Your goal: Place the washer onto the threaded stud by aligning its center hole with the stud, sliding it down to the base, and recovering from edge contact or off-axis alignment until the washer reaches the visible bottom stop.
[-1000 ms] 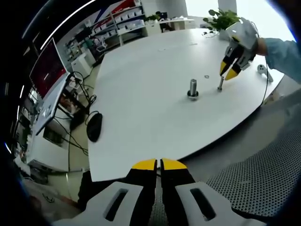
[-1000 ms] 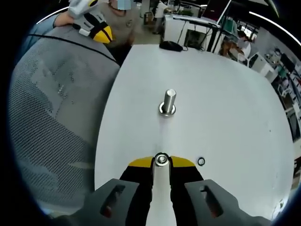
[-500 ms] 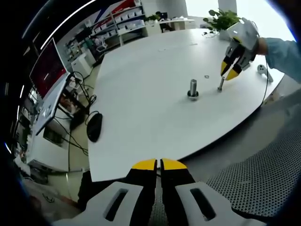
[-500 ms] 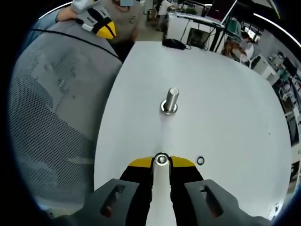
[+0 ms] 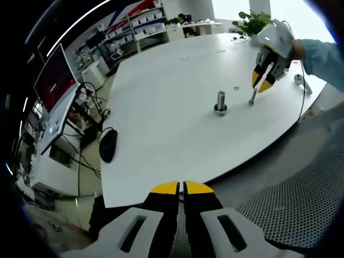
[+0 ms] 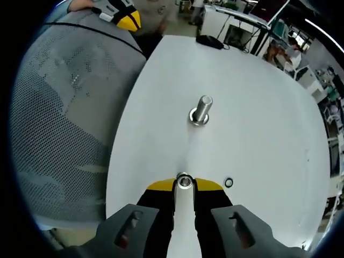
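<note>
A thick threaded stud stands upright mid-table with a ring at its base. A small washer lies flat on the white table, apart from the stud. My right gripper is shut on a thin bolt, which stands on the table beside the stud. In the right gripper view I look down on the bolt's end between the yellow tips. My left gripper is held off the table's edge, shut with nothing in it.
A black mouse lies near the far table edge. A grey mesh chair sits against the near edge. A potted plant and a white cabled object stand behind the right gripper.
The right gripper has tilted a little while keeping hold of the thin bolt. The left gripper and the washer have stayed where they were.
</note>
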Available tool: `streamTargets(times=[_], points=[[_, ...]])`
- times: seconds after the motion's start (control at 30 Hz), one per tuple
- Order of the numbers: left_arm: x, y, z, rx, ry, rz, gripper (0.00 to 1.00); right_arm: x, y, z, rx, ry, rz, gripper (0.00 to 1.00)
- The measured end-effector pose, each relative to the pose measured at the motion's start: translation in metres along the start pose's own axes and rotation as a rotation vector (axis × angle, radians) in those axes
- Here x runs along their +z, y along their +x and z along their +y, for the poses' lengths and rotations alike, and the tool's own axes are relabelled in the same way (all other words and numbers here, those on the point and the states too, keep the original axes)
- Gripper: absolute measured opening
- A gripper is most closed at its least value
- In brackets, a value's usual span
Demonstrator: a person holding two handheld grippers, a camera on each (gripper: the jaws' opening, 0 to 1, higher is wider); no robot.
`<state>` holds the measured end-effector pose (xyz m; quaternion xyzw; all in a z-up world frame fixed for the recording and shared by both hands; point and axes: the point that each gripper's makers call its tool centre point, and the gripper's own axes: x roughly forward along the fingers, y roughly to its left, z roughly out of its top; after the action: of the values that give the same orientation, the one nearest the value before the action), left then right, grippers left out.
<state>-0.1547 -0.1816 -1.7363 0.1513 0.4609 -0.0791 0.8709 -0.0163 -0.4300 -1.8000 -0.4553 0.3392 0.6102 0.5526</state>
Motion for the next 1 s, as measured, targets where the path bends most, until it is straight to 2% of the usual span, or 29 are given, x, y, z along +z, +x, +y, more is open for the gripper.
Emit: streamTargets(times=[0.27,0.8,1.0], points=[[0.000,0.000,0.000,0.000,-0.001,0.001,0.00,-0.005,0.016,-0.003,0.025,-0.033,0.051,0.14],[0.000,0.000,0.000,0.001,-0.005,0.002,0.00,-0.018,0.045,0.003,0.068,-0.027,0.103,0.14],[0.000,0.000,0.001,0.001,-0.009,-0.001,0.00,-0.016,0.045,0.003,0.072,-0.026,0.105,0.14]])
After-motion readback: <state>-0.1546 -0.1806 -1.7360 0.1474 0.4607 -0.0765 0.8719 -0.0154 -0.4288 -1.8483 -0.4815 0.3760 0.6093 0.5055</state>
